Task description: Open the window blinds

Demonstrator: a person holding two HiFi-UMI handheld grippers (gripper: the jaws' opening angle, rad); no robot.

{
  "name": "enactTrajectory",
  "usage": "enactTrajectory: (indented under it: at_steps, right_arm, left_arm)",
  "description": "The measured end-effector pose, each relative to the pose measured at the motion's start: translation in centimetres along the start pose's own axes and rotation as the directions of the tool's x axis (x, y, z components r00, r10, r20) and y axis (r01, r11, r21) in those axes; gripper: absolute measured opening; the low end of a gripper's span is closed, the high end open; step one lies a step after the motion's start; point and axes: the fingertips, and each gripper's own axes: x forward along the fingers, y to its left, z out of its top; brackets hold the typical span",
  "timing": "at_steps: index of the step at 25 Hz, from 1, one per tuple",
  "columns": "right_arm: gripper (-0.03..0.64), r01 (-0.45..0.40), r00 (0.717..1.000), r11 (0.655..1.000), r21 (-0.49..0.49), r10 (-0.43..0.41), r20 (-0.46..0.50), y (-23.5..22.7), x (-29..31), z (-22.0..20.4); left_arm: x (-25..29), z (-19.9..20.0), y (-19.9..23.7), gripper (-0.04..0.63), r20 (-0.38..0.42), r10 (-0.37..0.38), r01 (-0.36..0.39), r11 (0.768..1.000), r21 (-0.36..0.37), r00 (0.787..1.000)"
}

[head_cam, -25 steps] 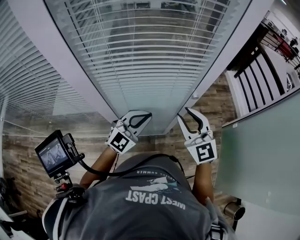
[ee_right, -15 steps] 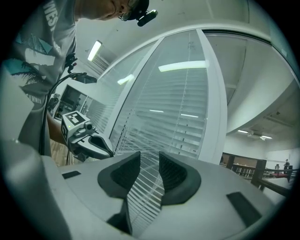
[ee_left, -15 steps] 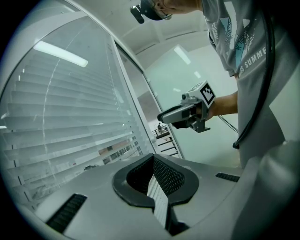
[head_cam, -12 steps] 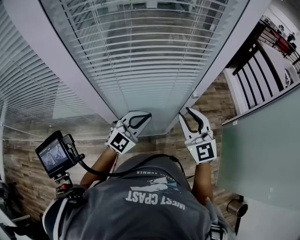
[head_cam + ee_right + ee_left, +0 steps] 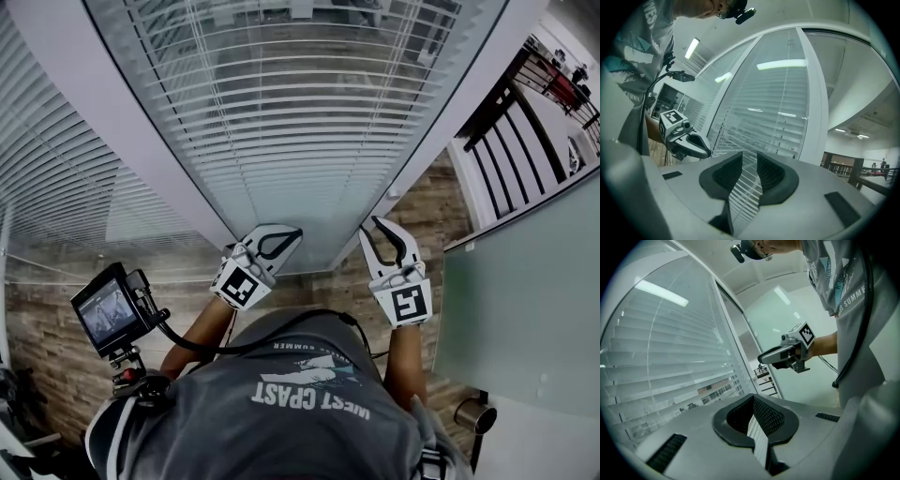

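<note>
White slatted blinds [image 5: 281,112] hang behind glass in a curved white frame [image 5: 422,150] straight ahead of me, the slats lying flat. My left gripper [image 5: 296,230] is level at the pane's lower left, its jaws together and empty. My right gripper [image 5: 369,225] is level beside the frame's right post, below a small knob [image 5: 392,194]. Its jaws are closing with a gap still between them. In the right gripper view only slats show through that gap [image 5: 749,157], and the left gripper [image 5: 705,152] shows off to the side. The left gripper view shows its own shut jaws [image 5: 753,395] and the right gripper [image 5: 761,358].
A second blind panel [image 5: 56,169] runs along the left. A frosted glass partition [image 5: 525,309] and a dark railing [image 5: 525,141] stand at the right. A small monitor on an arm [image 5: 108,309] juts out at my left side. A metal cylinder [image 5: 469,420] sits on the wooden floor [image 5: 56,347].
The right gripper's jaws have narrowed a little. Both hands stay almost where they were in front of the pane.
</note>
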Motion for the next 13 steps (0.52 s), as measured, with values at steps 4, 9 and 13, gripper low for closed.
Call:
enactTrajectory:
  at_steps: [4, 9, 13]
  right_arm:
    - [0.094, -0.002, 1.0, 1.0, -0.006, 0.002, -0.004, 0.4, 0.3, -0.7]
    - [0.094, 0.0, 1.0, 1.0, -0.006, 0.0, -0.005, 0.8, 0.6, -0.2]
    - [0.092, 0.002, 1.0, 1.0, -0.005, -0.002, -0.013, 0.3, 0.5, 1.3]
  left_arm:
    - [-0.2, -0.9, -0.2, 0.003, -0.008, -0.003, 0.003, 1.0, -0.001, 1.0]
    - [-0.9, -1.4, 0.0, 0.003, -0.023, -0.006, 0.006, 1.0, 0.006, 1.0]
    - [-1.1, 1.1, 1.0, 0.003, 0.002, 0.004, -0.004, 1.0, -0.008, 1.0]
